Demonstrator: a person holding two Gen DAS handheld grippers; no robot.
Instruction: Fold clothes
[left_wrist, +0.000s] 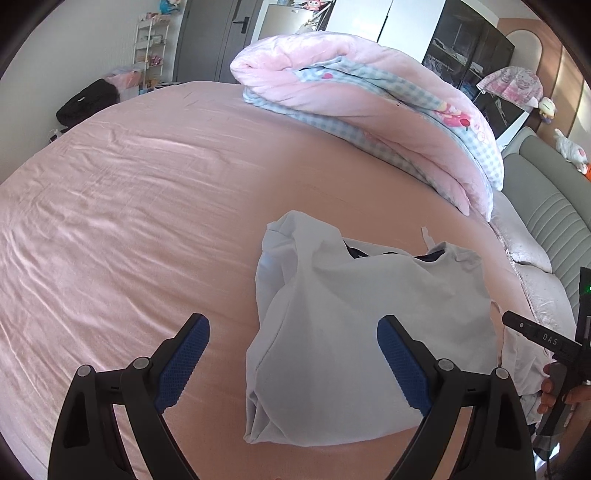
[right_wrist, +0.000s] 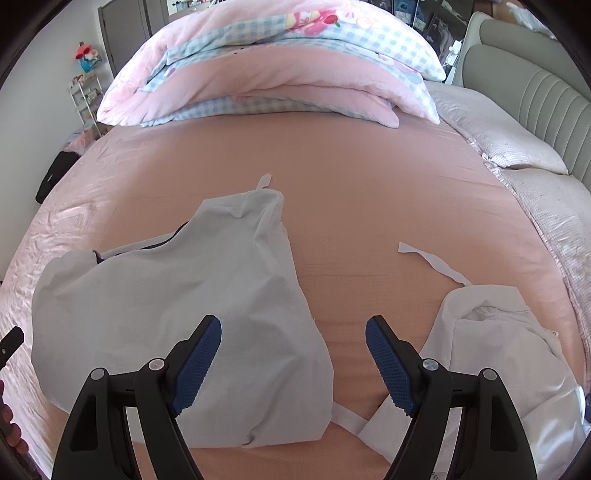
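A pale blue-white garment (left_wrist: 354, 325) lies partly folded on the pink bed sheet (left_wrist: 129, 221), with a dark collar showing at its far edge. It also shows in the right wrist view (right_wrist: 192, 302). A second white garment (right_wrist: 491, 350) lies crumpled to its right, with a long strip (right_wrist: 432, 264) trailing out. My left gripper (left_wrist: 293, 332) is open and empty, hovering above the first garment's left edge. My right gripper (right_wrist: 293, 330) is open and empty, above the gap between the two garments. The right gripper's body (left_wrist: 546, 339) shows at the left wrist view's right edge.
A folded pink and blue-checked quilt (left_wrist: 369, 110) lies at the bed's far side, also in the right wrist view (right_wrist: 277, 66). Pale pillows (right_wrist: 517, 147) and a grey padded headboard (right_wrist: 535, 85) are at the right. A black bag (left_wrist: 88, 101) sits past the bed's left edge.
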